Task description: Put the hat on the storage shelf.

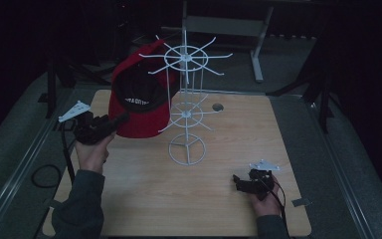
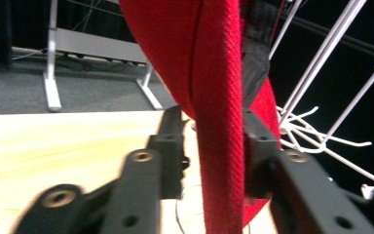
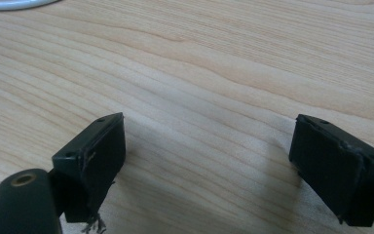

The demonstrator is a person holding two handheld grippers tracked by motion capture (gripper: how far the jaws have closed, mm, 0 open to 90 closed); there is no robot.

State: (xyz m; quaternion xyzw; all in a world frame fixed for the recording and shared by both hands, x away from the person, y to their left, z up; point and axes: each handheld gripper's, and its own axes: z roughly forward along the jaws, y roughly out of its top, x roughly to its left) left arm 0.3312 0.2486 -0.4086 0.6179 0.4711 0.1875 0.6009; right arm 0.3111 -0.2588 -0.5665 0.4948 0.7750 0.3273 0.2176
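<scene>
My left gripper [image 2: 214, 146] has its fingers parted around the brim of the red cap [image 1: 142, 94], which hangs on the wire rack [image 1: 186, 107] at the far left of the bench [image 1: 144, 199]. No squeeze on it. Right gripper [image 3: 207, 161] sits wide, empty. If I pull back sloppy I'll snag the brim and tip the rack.

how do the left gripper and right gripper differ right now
The left gripper has the red cap's brim edge between its jaws, up by the white wire rack; the right gripper has nothing between its jaws, just bare wooden table. In the gripper views, the left's jaws stand narrower, one pad clear of the fabric; the right's are spread wide. Both are black, hand-held and open.
</scene>
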